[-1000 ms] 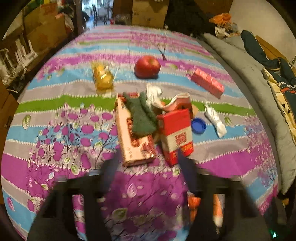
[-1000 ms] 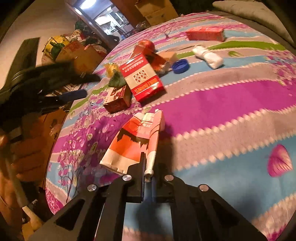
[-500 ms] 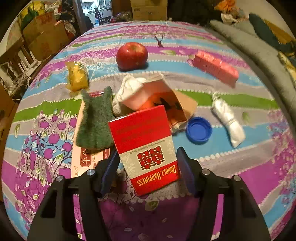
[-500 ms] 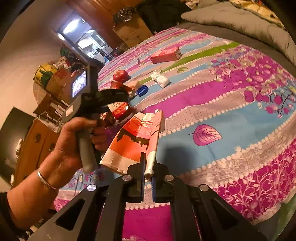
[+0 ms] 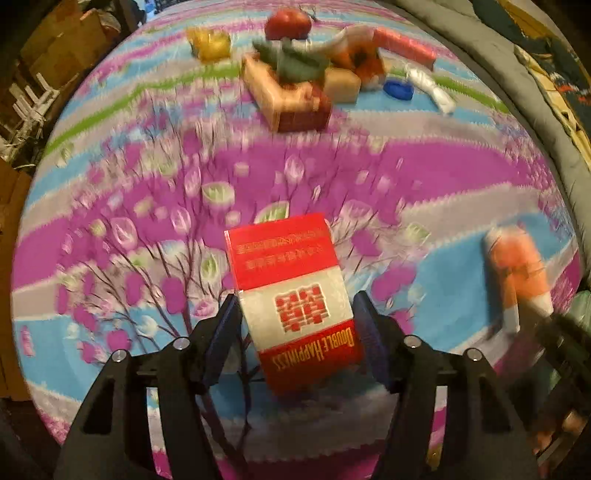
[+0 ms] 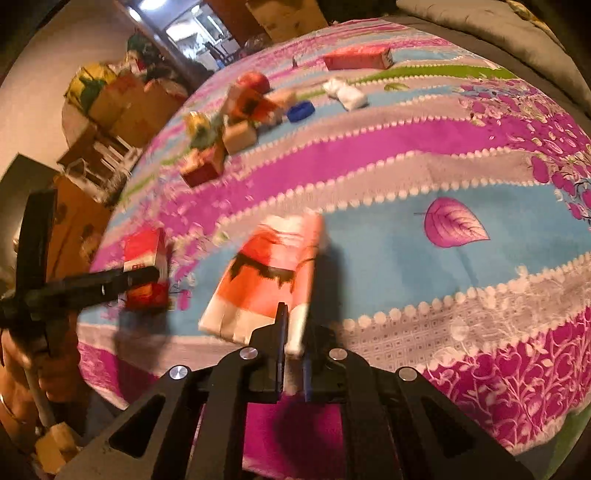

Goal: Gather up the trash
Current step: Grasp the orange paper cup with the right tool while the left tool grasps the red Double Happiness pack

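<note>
My left gripper point(image 5: 295, 317) is shut on a red and white Double Happiness box point(image 5: 291, 299) and holds it above the near part of the flowered cloth point(image 5: 443, 177). The box also shows in the right wrist view point(image 6: 144, 273), held by the left gripper point(image 6: 147, 275). My right gripper point(image 6: 293, 341) is shut on a flattened orange and white carton point(image 6: 269, 280), also visible at the right of the left wrist view point(image 5: 517, 273). More trash lies in a pile at the far side: a tan box point(image 5: 284, 96), a blue cap point(image 5: 397, 90), a white wad point(image 5: 430, 88).
A red apple point(image 5: 288, 24), a yellow wrapped item point(image 5: 210, 44) and a long pink box point(image 5: 404, 46) lie beyond the pile. Grey bedding point(image 5: 498, 74) runs along the right edge. Cardboard boxes point(image 6: 125, 107) stand off the left side.
My left gripper closed on the red and white box, lifted it off the pile and pulled it back toward the near edge. The right gripper still holds the orange carton.
</note>
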`<move>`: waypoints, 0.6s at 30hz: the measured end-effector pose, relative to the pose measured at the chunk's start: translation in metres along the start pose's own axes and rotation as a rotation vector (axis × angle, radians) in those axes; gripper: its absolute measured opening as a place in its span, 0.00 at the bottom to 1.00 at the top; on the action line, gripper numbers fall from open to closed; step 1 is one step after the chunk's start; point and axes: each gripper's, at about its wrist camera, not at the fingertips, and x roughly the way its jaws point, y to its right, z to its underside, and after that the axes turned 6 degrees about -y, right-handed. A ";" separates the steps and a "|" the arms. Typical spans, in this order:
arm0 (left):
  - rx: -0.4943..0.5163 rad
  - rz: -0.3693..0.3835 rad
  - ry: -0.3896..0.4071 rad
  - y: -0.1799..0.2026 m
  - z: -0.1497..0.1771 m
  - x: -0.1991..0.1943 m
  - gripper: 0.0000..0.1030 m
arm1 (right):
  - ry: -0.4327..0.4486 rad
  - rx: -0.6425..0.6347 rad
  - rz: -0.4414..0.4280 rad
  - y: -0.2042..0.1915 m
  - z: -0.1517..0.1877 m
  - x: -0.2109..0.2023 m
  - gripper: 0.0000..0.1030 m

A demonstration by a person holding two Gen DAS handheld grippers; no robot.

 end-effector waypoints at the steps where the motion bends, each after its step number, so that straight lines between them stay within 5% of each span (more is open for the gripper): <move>1: -0.007 -0.014 0.009 -0.002 0.000 0.003 0.64 | 0.008 -0.008 -0.003 0.000 0.000 0.002 0.12; 2: -0.010 -0.074 0.043 0.001 -0.001 0.006 0.70 | 0.015 -0.009 -0.001 0.000 0.000 0.002 0.17; 5: 0.007 -0.171 0.100 0.013 -0.002 0.005 0.72 | 0.056 -0.010 0.029 0.000 -0.001 -0.004 0.55; 6: 0.004 -0.177 0.111 0.017 -0.003 0.004 0.72 | 0.080 -0.009 0.035 0.000 -0.001 -0.007 0.56; 11: -0.060 -0.221 0.174 0.023 0.011 0.005 0.73 | 0.066 0.021 0.032 0.004 -0.002 0.001 0.41; 13: -0.047 -0.229 0.206 0.023 0.021 0.004 0.67 | 0.078 0.029 0.008 0.001 0.002 0.001 0.17; 14: -0.027 -0.222 0.222 0.025 0.023 0.004 0.55 | 0.073 0.022 -0.007 -0.002 0.003 0.003 0.07; 18: 0.011 -0.220 0.254 0.030 0.028 0.001 0.54 | 0.099 0.011 -0.015 -0.008 0.005 -0.001 0.07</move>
